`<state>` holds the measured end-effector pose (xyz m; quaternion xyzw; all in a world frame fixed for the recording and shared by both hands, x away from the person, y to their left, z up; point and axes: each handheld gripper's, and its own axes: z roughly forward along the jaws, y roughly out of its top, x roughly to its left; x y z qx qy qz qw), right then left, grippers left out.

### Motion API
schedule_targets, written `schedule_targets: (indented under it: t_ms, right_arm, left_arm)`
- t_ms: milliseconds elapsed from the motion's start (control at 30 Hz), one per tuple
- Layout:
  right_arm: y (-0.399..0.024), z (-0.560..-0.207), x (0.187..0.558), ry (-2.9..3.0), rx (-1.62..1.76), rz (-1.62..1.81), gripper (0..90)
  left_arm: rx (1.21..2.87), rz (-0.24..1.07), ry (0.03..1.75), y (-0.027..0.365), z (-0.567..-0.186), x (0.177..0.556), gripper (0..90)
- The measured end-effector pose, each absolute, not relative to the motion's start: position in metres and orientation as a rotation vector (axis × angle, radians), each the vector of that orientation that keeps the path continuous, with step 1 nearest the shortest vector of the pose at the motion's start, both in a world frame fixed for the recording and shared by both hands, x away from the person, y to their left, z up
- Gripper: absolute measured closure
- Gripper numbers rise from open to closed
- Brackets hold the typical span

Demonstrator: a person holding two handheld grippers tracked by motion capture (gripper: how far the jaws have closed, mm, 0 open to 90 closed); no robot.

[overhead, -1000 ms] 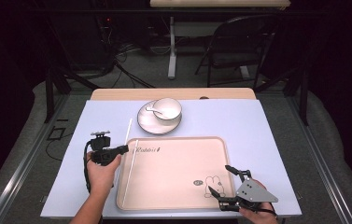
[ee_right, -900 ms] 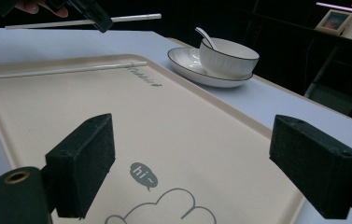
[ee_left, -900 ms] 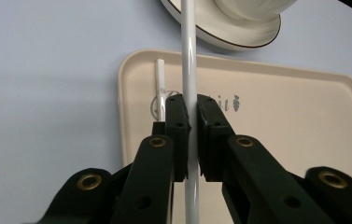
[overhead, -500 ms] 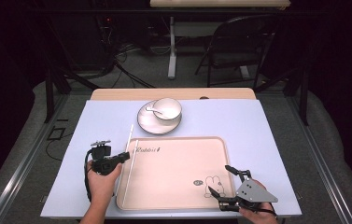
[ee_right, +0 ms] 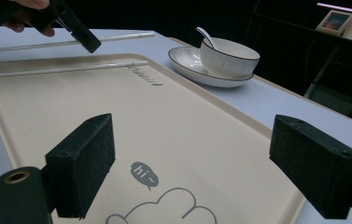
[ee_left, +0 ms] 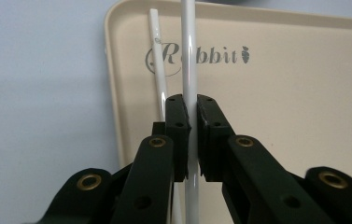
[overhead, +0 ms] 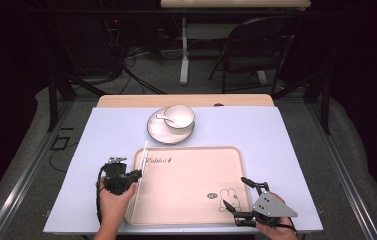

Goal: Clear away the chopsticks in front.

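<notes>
left gripper (ee_left: 192, 114): clamped on white chopstick (ee_left: 188, 56), long axis parallel to second chopstick (ee_left: 158, 65) on tray (ee_left: 304, 116), just left | right gripper (ee_right: 192, 168): wide open, empty

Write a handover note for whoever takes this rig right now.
Left claw: shut on a thin white chopstick, held just above the left edge of the beige plastic tray.
Right claw: open, empty, over the tray's near right corner.
Second white chopstick: already lying in the tray along its left rim.
Done: one chopstick placed.
Left: probably set the held one beside it and release.
</notes>
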<state>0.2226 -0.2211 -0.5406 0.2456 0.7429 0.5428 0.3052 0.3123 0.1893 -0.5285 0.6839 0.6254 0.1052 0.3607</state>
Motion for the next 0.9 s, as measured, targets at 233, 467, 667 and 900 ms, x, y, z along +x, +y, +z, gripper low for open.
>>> schedule_targets:
  t_ms: [233,467,667,900]
  right_arm:
    - [-0.221,-0.541,0.222,1.969,0.648,1.435,13.5]
    - [-0.221,-0.541,0.222,1.97,0.645,1.434,13.5]
    - [-0.22,-0.541,0.222,1.971,0.642,1.434,13.5]
    - [-0.22,-0.541,0.222,1.972,0.64,1.434,13.5]
  left_arm:
    - [1.722,0.245,1.676,0.195,-0.536,0.314,84.5]
    - [1.724,0.243,1.7,0.194,-0.54,0.314,84.5]
    - [1.72,0.244,1.715,0.194,-0.543,0.315,84.4]
    - [1.727,0.248,1.719,0.192,-0.544,0.315,84.3]
